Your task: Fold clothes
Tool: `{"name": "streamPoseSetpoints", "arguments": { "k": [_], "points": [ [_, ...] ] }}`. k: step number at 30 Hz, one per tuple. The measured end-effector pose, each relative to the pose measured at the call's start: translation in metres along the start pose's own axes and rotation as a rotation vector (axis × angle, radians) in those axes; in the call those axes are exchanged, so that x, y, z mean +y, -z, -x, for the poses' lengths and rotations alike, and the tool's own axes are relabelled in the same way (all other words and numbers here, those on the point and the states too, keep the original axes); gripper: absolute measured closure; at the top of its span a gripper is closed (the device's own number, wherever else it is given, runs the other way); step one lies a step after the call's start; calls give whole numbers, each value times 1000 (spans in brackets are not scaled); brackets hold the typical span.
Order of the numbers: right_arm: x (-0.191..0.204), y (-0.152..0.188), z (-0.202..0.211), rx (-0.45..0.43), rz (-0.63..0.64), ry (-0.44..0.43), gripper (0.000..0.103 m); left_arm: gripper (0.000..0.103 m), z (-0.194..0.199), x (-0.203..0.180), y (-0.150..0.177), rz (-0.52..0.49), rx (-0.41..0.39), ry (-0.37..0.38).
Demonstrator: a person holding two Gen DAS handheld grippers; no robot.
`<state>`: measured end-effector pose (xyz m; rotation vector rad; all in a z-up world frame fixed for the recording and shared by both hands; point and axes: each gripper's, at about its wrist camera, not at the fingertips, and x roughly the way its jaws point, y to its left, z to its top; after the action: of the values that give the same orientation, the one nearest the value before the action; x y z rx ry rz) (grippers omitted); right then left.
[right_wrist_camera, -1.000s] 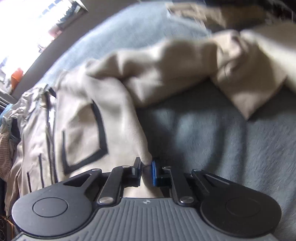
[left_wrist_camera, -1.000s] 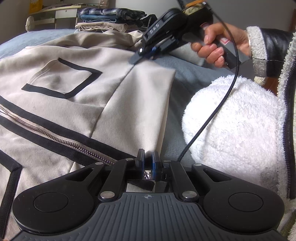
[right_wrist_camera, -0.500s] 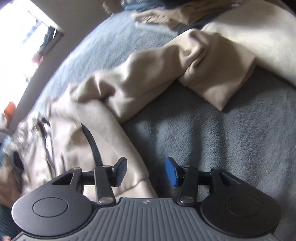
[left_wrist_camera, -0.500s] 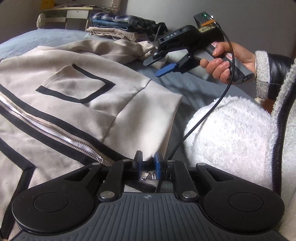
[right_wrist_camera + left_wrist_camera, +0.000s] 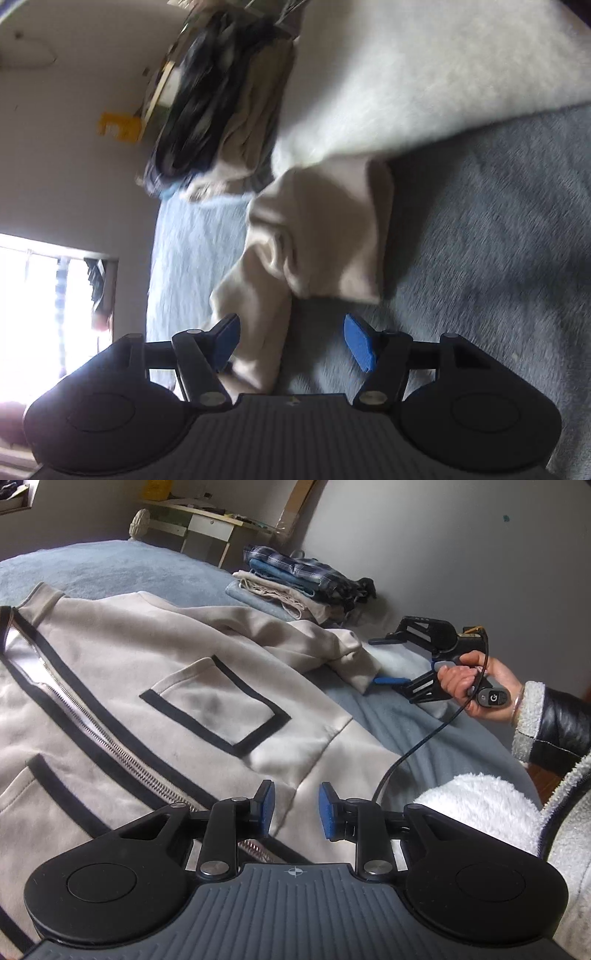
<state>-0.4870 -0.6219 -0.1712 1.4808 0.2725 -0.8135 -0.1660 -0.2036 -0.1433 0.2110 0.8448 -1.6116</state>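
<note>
A beige zip jacket (image 5: 155, 686) lies spread front-up across the blue bed (image 5: 110, 565). Over its near hem the left tongs (image 5: 293, 810) have just been opening and stand narrowly parted, gripping nothing. To the right, the right tongs (image 5: 291, 341) — jaws just widened, nothing pinched — straddle the crumpled sleeve (image 5: 317, 236) beside the folded stack (image 5: 295, 579). The fold looks barely begun; next, judging by the pose, comes closing on the sleeve and carrying it across the jacket's front.

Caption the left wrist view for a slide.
Left claw open over a beige zip jacket spread on a blue bed; right claw, open, at its sleeve cuff.
</note>
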Motion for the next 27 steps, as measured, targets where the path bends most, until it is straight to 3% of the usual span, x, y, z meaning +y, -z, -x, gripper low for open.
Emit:
{"name": "streamPoseSetpoints", "arguments": {
  "k": [6, 12, 15, 17, 19, 22, 27],
  "points": [
    [-18, -17, -3, -94, -60, 99, 35, 78, -35, -6, -5, -26, 11, 13],
    [-29, -26, -28, -100, -16, 87, 34, 77, -54, 2, 7, -13, 78, 22],
    [-20, -25, -35, -84, 57, 54, 45, 77, -59, 9, 11, 11, 96, 27],
    [-5, -26, -35, -70, 118, 55, 87, 77, -60, 12, 12, 18, 99, 34],
    [18, -27, -29, -85, 198, 50, 93, 77, -61, 15, 14, 24, 102, 43],
    [76, -30, -8, -149, 416, 53, 95, 78, -64, 16, 16, 27, 106, 50],
    [182, -45, 28, -308, 736, 86, 96, 78, -65, 18, 14, 40, 119, 60]
  ]
}}
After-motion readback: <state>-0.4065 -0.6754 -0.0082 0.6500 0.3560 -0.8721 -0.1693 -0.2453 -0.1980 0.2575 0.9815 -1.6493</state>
